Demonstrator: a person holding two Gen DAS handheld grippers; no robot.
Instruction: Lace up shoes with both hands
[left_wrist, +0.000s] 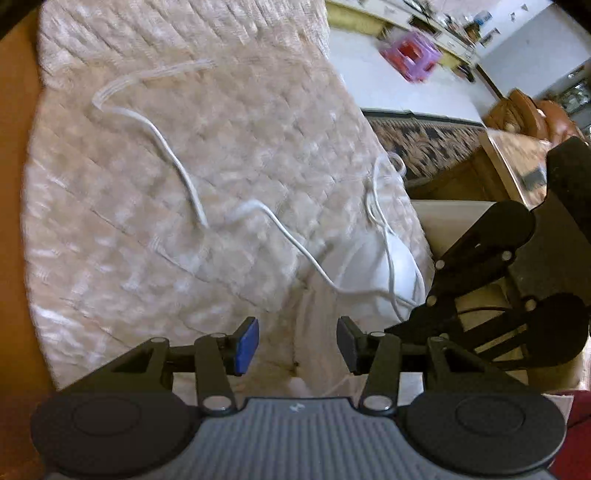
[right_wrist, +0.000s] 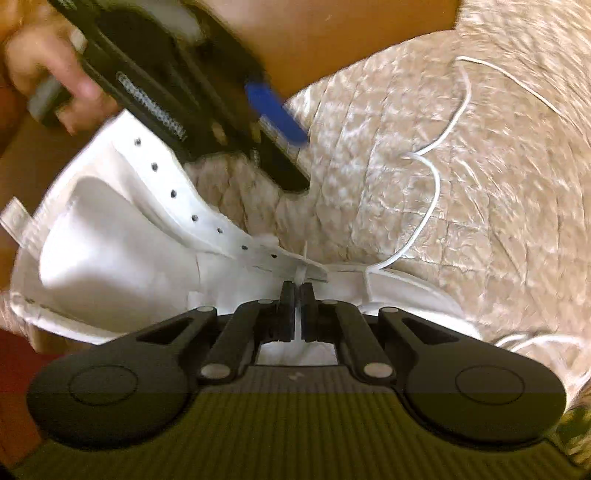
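Lace (right_wrist: 430, 206) end sits pinched between the right gripper (right_wrist: 298, 295) jaws just ahead of the white shoe (right_wrist: 110, 258) eyelets, seemingly for threading, while the left gripper (left_wrist: 297, 345) hovers empty, jaws apart.

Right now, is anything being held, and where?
The right tool pinches the white shoelace near its tip, beside the shoe. The left tool is open, holding nothing.

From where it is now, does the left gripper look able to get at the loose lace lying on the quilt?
Probably yes: the left gripper is open, and the lace lies uncovered on the quilt ahead.
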